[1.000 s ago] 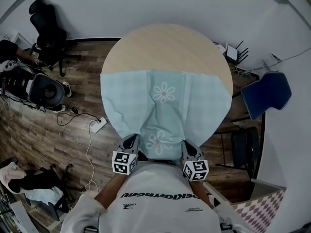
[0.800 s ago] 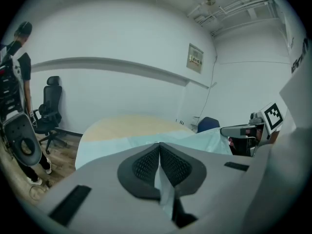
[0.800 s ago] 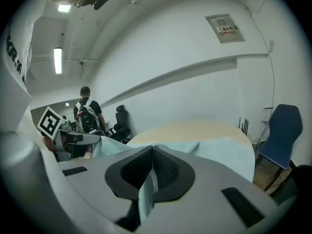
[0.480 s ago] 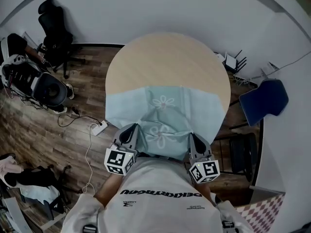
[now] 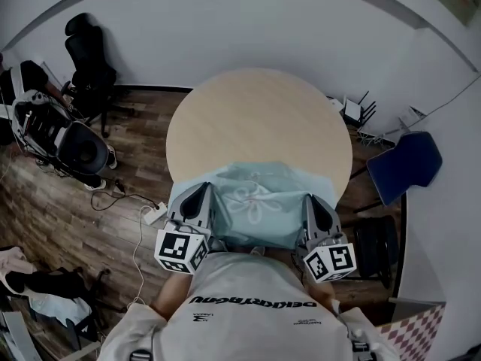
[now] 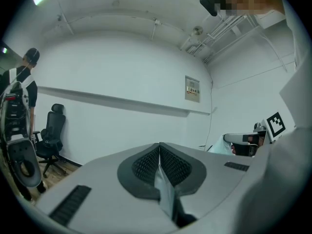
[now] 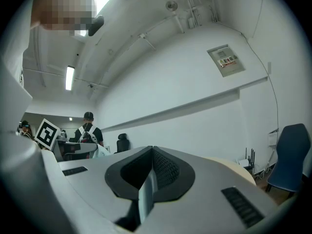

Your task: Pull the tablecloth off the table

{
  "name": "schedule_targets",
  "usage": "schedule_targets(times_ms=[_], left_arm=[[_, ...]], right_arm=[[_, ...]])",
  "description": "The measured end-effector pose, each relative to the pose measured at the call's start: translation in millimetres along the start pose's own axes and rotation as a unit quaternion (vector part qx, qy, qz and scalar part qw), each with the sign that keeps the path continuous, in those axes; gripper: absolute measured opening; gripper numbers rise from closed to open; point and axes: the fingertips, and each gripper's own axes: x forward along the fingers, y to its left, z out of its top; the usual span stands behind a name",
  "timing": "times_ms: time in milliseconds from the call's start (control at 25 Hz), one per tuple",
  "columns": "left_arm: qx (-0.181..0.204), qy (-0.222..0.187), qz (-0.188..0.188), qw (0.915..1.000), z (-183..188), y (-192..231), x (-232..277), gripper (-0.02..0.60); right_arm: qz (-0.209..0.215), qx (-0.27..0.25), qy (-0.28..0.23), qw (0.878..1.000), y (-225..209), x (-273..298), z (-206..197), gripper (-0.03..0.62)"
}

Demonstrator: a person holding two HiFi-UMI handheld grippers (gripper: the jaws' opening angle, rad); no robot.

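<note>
Head view looks down on the table (image 5: 259, 119); tool views face the wall (image 6: 122, 77).

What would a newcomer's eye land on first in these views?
The pale blue tablecloth lies bunched at the near edge of the round wooden table, whose top is mostly bare. The left gripper and right gripper are each shut on an edge of it, close in front of the person's chest.
</note>
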Motion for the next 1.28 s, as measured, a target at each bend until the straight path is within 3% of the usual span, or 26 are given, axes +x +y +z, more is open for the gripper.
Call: schedule_targets(times_ms=[240, 520, 1280], left_arm=[[0.004, -0.049, -0.008, 0.9988, 53.3, -10.8, -14.7, 0.014], [0.01, -0.084, -0.002, 0.9964, 108.5, -5.8, -0.5, 0.014], [0.037, -0.092, -0.004, 0.9951, 114.1, -5.8, 3.1, 0.014]], right_arm=[[0.008, -0.007, -0.05, 0.999, 9.7, -14.7, 60.4, 0.035], [0.003, -0.019, -0.073, 0.997, 4.1, 3.3, 109.9, 0.035], [-0.033, -0.03, -0.085, 0.995, -9.6, 5.1, 109.4, 0.035]])
